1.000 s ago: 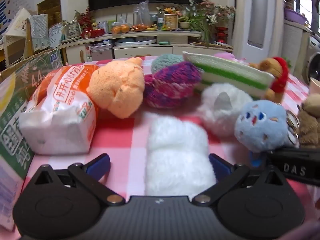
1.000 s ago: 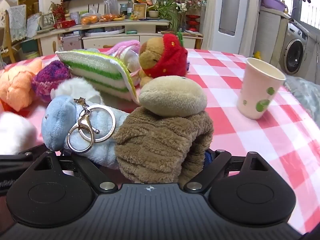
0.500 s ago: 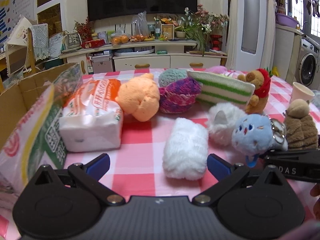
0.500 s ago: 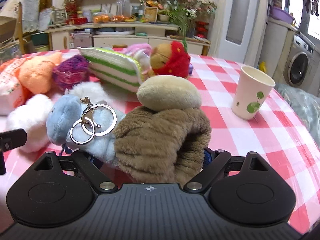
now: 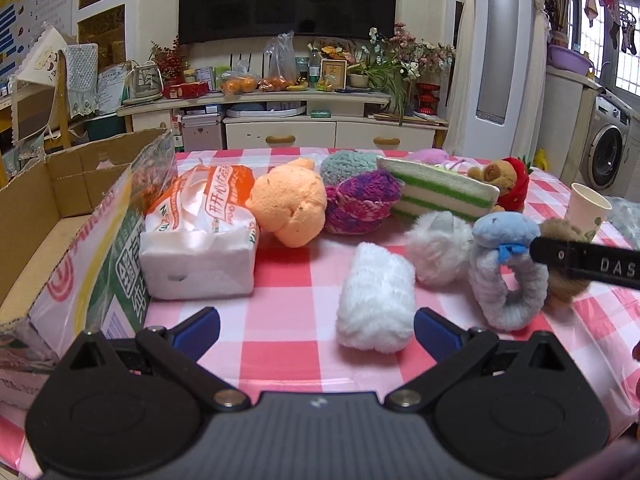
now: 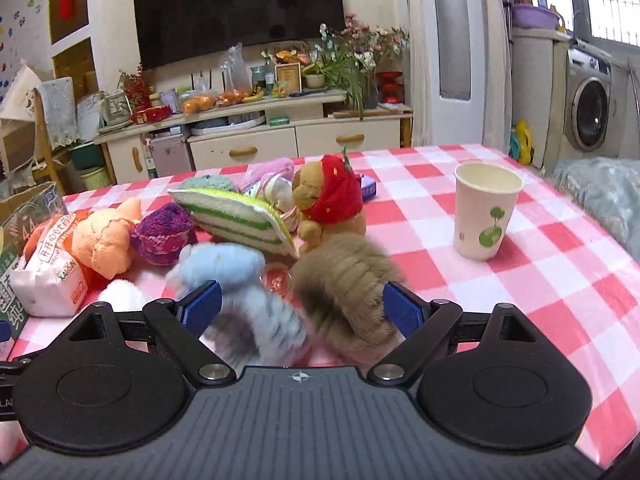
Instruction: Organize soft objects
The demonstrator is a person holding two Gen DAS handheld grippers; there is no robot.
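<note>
Soft toys lie on a red-checked table [image 5: 288, 296]. In the left wrist view my left gripper [image 5: 316, 326] is open, with a white fluffy roll [image 5: 376, 304] just ahead between its fingers, not held. An orange plush [image 5: 292, 208], a purple yarn ball [image 5: 360, 202], a green-striped cake plush [image 5: 436, 192] and a white fluffy ball [image 5: 438, 254] lie behind. In the right wrist view my right gripper [image 6: 300, 308] is open and raised, with a blue plush [image 6: 224, 264] and a brown plush [image 6: 344, 280] between its fingers, both blurred. A strawberry-hat bear [image 6: 328, 204] sits behind.
An open cardboard box [image 5: 60, 216] stands at the left edge with a tissue pack [image 5: 200, 240] beside it. A paper cup [image 6: 486, 210] stands on the right of the table. The table's front edge is close under both grippers.
Both grippers pulled back and rose. The right gripper, which pressed the brown plush, has opened wide; the blue and brown plushes now sit loose between its fingers.
</note>
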